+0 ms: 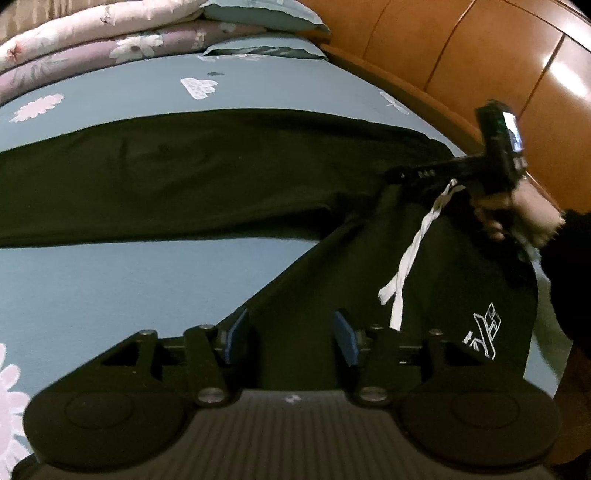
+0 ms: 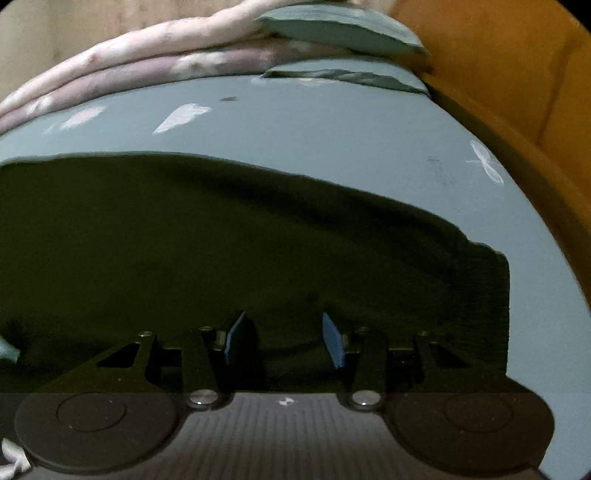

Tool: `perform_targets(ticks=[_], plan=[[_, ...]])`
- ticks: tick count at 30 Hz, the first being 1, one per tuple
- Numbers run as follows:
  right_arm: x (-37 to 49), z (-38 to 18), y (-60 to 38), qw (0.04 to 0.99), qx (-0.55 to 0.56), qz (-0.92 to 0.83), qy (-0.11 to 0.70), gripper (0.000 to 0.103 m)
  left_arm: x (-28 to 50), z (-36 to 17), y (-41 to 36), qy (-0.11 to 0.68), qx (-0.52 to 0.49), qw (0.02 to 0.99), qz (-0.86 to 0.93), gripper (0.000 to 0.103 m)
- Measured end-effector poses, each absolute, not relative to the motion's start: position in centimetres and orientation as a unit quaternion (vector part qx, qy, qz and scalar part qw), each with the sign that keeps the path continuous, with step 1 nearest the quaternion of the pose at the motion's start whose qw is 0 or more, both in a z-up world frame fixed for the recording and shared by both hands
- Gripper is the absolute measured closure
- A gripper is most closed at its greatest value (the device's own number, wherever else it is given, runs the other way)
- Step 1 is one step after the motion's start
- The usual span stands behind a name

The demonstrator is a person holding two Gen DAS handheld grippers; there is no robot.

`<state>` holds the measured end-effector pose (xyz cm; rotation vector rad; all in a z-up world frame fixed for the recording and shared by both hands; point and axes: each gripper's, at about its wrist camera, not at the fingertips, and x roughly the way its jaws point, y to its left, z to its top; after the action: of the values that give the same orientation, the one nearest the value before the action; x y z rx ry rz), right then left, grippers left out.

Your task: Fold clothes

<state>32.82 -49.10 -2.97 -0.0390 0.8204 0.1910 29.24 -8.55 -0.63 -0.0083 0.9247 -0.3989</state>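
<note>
Black trousers (image 1: 184, 177) lie on a blue flowered bed sheet (image 1: 129, 280). One leg stretches away to the left, and the waist part, with a white drawstring (image 1: 413, 254) and a white logo (image 1: 484, 336), runs down to my left gripper (image 1: 291, 339). Its blue pads stand apart over the black cloth without pressing on it. A hand (image 1: 517, 214) holds my right gripper (image 1: 393, 173) above the trousers near the drawstring. In the right wrist view the right gripper (image 2: 284, 339) is open over the trousers (image 2: 184, 240), beside the ribbed waistband (image 2: 491, 295).
Folded pink and mauve quilts (image 1: 92, 40) and blue pillows (image 1: 266, 14) are stacked at the far end of the bed. Orange-brown wooden panels (image 1: 461, 55) run along the right side, close to the bed's edge. Bare sheet (image 2: 332, 129) lies beyond the trousers.
</note>
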Motion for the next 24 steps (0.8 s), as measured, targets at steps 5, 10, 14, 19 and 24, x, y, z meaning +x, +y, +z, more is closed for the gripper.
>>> perform_targets(ticks=[5,10,14,19,24], plan=[[35.6,0.3,-49.2,0.924,0.020,0.071,0.375,0.047,28.1,0.1,-7.3,0.435,-0.009,0.886,-0.162,0.049],[42.6,-2.4,-47.9,0.907,0.014,0.023,0.420,0.047,27.4,0.8,-6.9,0.431,-0.012,0.891,-0.141,0.049],[45.4,-3.6,-47.0,0.910,-0.006,0.004,0.416,0.045,26.3,1.2,-6.3,0.433,-0.008,0.893,-0.126,0.049],[45.5,-2.3,-47.6,0.905,0.021,0.000,0.425,0.042,25.1,1.1,-5.2,0.439,-0.012,0.892,-0.102,0.049],[38.8,2.2,-45.3,0.913,0.028,0.099,0.394,0.041,24.5,1.4,-4.3,0.431,-0.014,0.897,-0.091,0.049]])
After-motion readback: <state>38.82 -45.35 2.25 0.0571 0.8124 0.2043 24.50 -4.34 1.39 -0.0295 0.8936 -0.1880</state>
